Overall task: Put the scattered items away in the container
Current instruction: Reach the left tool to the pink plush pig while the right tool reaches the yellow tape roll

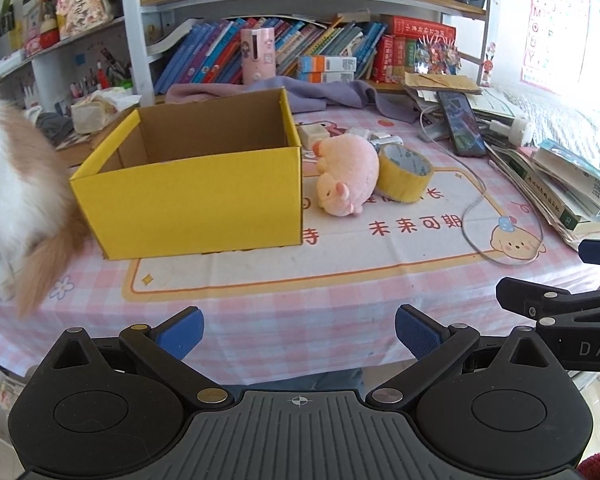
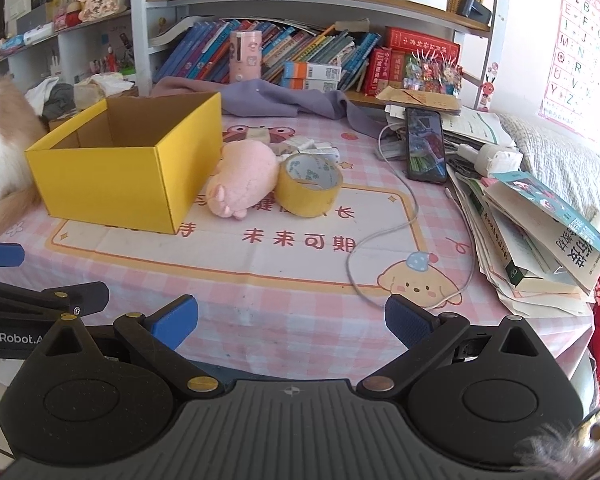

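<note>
Tidying looks barely begun: the yellow box (image 1: 188, 196) shows only bare cardboard in the part of its interior that is visible, while the pink plush pig (image 1: 346, 178) and the tape roll (image 1: 405, 172) lie on the bench just beside it, small white items (image 2: 312, 147) behind them. Left tool (image 1: 299, 334) and right tool (image 2: 291, 322) both hover near the bench edge, jaws spread wide, gripping nothing.

My counter (image 2: 300, 320) wears a pink checked cloth. On it sit a yellow box (image 2: 112, 184), open on top, a pink plush toy (image 2: 244, 180) touching its side, and a roll of yellow tape (image 2: 308, 188) against the toy. A white cable (image 2: 384, 232) loops nearby; a phone (image 2: 426, 144) and stacked books (image 2: 532, 232) crowd my right edge.
</note>
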The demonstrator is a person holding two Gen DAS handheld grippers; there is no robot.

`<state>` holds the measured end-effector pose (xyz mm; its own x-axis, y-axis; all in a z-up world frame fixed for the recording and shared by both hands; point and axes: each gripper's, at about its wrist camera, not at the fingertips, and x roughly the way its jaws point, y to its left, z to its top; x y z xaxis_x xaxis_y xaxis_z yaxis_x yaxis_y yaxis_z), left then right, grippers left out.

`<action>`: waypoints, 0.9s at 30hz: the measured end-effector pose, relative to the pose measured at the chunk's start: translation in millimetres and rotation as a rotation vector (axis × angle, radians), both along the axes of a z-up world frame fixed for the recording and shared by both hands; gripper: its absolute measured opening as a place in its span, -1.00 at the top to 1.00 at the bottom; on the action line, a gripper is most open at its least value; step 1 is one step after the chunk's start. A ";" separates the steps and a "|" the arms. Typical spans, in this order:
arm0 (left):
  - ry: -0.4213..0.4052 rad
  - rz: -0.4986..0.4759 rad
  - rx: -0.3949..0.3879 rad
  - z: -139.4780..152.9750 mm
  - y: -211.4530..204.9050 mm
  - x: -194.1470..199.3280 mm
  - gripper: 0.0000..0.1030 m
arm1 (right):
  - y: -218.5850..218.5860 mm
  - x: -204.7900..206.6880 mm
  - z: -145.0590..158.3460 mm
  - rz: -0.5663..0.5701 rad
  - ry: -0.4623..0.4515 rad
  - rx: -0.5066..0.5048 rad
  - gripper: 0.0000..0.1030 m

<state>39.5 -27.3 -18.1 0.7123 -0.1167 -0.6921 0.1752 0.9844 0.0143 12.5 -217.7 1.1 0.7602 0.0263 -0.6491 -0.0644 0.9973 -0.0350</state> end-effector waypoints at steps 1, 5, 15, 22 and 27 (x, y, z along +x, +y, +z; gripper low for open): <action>-0.006 -0.006 0.001 0.0 -1.4 1.4 -0.93 | -1.3 2.3 -0.6 0.000 0.000 0.003 -0.97; -0.055 -0.036 0.031 3.0 -11.9 7.4 -0.85 | -7.1 12.2 -1.0 0.005 -0.015 0.020 -0.85; -0.204 -0.143 0.148 11.2 -52.4 33.9 -0.73 | -34.0 55.2 -1.2 -0.022 -0.024 0.056 -0.76; -0.191 -0.146 0.144 11.7 -72.3 67.8 -0.73 | -55.6 96.8 2.6 0.004 -0.018 0.074 -0.76; -0.192 -0.138 0.177 11.7 -88.2 86.0 -0.70 | -67.5 130.1 3.9 0.051 0.004 0.085 -0.76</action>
